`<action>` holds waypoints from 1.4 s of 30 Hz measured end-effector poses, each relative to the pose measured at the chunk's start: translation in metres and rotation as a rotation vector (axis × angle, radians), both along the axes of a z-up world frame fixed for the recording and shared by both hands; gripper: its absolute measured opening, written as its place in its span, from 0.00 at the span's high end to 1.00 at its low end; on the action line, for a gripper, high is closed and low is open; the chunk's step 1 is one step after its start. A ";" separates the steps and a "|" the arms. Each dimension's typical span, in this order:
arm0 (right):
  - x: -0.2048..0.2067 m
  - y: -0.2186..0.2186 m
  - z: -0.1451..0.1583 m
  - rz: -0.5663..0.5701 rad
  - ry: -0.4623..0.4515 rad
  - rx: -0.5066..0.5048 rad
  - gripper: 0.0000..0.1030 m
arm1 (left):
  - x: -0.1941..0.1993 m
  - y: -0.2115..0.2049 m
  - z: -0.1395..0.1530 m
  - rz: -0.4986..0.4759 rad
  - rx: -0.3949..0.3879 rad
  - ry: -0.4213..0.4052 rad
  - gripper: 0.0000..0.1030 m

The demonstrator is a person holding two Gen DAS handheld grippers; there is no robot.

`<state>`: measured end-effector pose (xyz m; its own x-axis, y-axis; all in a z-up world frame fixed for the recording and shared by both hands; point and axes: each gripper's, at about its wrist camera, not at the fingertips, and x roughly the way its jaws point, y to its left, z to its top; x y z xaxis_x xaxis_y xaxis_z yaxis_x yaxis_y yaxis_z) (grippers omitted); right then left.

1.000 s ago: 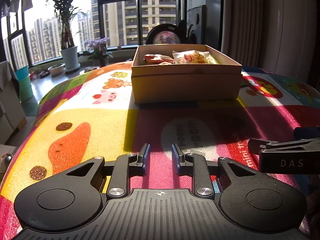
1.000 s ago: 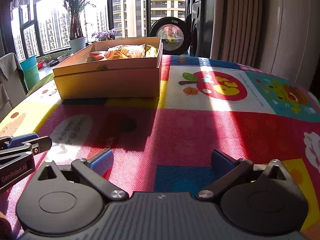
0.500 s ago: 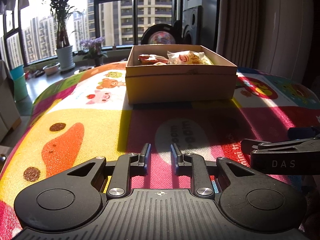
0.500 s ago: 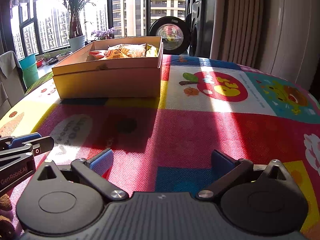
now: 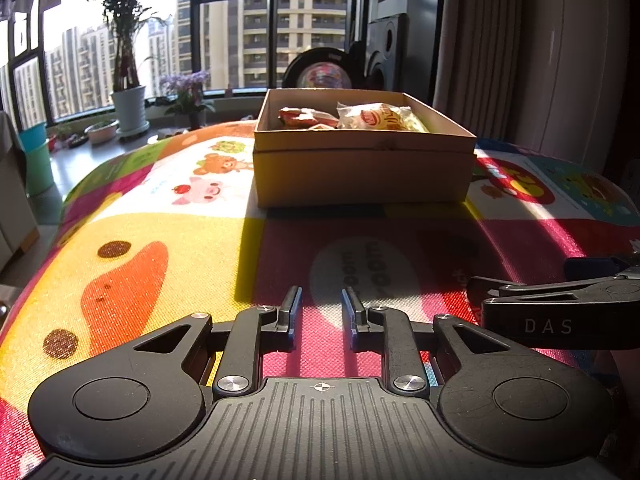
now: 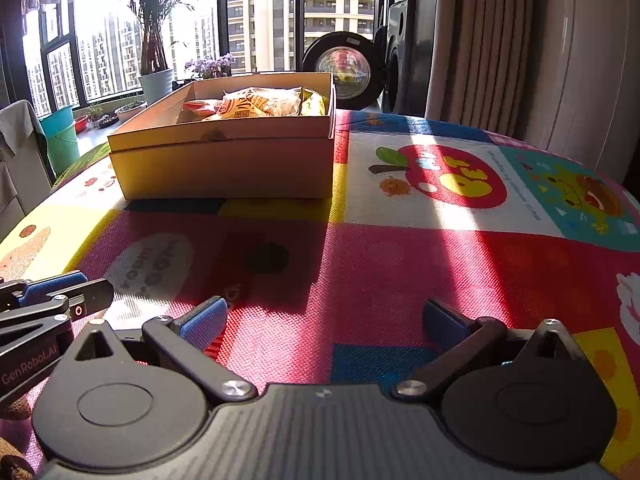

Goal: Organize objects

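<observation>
An open cardboard box (image 5: 360,172) (image 6: 224,164) stands on the colourful play mat (image 5: 160,240), well ahead of both grippers. Inside it lie a yellow-white snack packet (image 5: 376,117) (image 6: 260,104) and a red packet (image 5: 304,117). My left gripper (image 5: 321,300) hovers low over the mat with a narrow gap between its fingers and nothing in it. Wide open and empty, my right gripper (image 6: 325,308) is low over the pink squares. Each gripper shows at the edge of the other's view: the right one (image 5: 560,304), the left one (image 6: 60,296).
The mat's edge drops away on the left (image 5: 48,240). Beyond the box are a potted plant (image 5: 128,108), a round washing-machine door (image 6: 348,68), a dark speaker (image 5: 386,52) and a curtain (image 6: 480,40). A teal bucket (image 6: 60,136) stands by the window.
The left gripper's fingers have drawn slightly closer together, and its view has shifted a little towards the box. The right gripper has hardly moved.
</observation>
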<state>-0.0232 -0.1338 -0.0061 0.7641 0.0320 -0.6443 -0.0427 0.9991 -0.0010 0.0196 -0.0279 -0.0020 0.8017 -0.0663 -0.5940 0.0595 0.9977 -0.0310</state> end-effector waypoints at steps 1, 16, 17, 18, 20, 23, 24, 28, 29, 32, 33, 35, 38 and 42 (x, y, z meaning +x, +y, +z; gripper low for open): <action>-0.002 -0.001 0.000 0.005 0.000 0.003 0.00 | 0.000 0.001 0.000 0.000 -0.006 0.001 0.77; 0.001 -0.003 -0.001 0.016 -0.006 0.009 0.00 | 0.000 0.003 0.001 0.001 -0.038 0.003 0.77; 0.001 -0.003 -0.001 0.018 -0.007 0.012 0.00 | 0.000 0.004 0.001 0.001 -0.036 0.003 0.77; 0.001 -0.003 -0.001 0.017 -0.007 0.009 0.00 | 0.000 0.004 0.000 0.001 -0.039 0.003 0.77; 0.001 -0.001 -0.001 0.017 -0.007 -0.001 0.00 | 0.000 0.004 0.000 0.000 -0.044 0.003 0.77; 0.002 -0.002 -0.001 0.017 -0.007 0.001 0.00 | -0.001 0.008 0.000 0.001 -0.071 0.004 0.77; 0.002 -0.002 -0.001 0.017 -0.007 0.001 0.00 | -0.001 0.010 0.000 0.002 -0.080 0.004 0.77; 0.002 -0.002 -0.001 0.017 -0.007 0.004 0.00 | -0.001 0.008 0.001 0.005 -0.073 0.003 0.76; 0.002 -0.002 -0.001 0.017 -0.007 0.004 0.00 | -0.001 0.008 0.001 0.005 -0.071 0.003 0.76; 0.002 -0.002 -0.001 0.017 -0.007 0.004 0.00 | 0.000 0.014 0.001 0.005 -0.108 0.004 0.76; 0.001 -0.002 -0.001 0.017 -0.007 0.004 0.00 | 0.000 0.016 0.000 0.005 -0.120 0.005 0.76; 0.001 -0.002 -0.001 0.017 -0.007 0.004 0.00 | 0.000 0.014 0.001 0.007 -0.112 0.004 0.76; 0.002 -0.002 -0.001 0.017 -0.007 0.004 0.00 | 0.000 0.011 0.001 0.007 -0.092 0.003 0.76; 0.002 -0.002 -0.001 0.017 -0.008 0.004 0.00 | 0.000 0.014 0.001 0.007 -0.106 0.003 0.76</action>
